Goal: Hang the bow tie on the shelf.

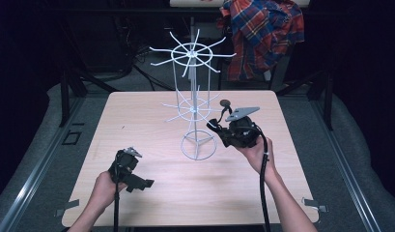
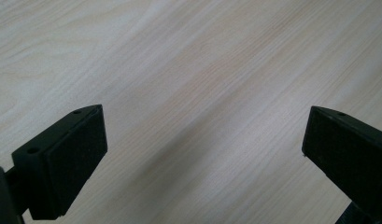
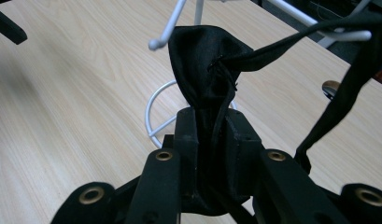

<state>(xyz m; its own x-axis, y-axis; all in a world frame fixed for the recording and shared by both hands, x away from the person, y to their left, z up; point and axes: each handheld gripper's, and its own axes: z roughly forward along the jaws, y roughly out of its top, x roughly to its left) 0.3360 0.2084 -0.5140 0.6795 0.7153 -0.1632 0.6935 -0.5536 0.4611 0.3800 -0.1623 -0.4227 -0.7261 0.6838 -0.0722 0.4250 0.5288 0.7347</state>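
A white wire rack (image 1: pixel 192 87) with spoke arms on two levels stands on a ring base in the middle of the wooden table (image 1: pixel 137 121). My right gripper (image 1: pixel 215 126) is just right of its pole, shut on a black cloth piece (image 3: pixel 202 60) that bulges out past the jaws. Thin black straps (image 3: pixel 291 39) run from the cloth up and to the right, over a white rack arm (image 3: pixel 172 25). My left gripper (image 1: pixel 144 182) hovers low over the table's front left, open, with bare wood between its pads (image 2: pixel 72 163).
The rack's ring base (image 3: pixel 153 107) lies just beyond my right jaws. A small round brown thing (image 1: pixel 225 102) sits by the straps; I cannot tell whether it rests on the table. A plaid shirt (image 1: pixel 262 34) hangs behind the table's far edge.
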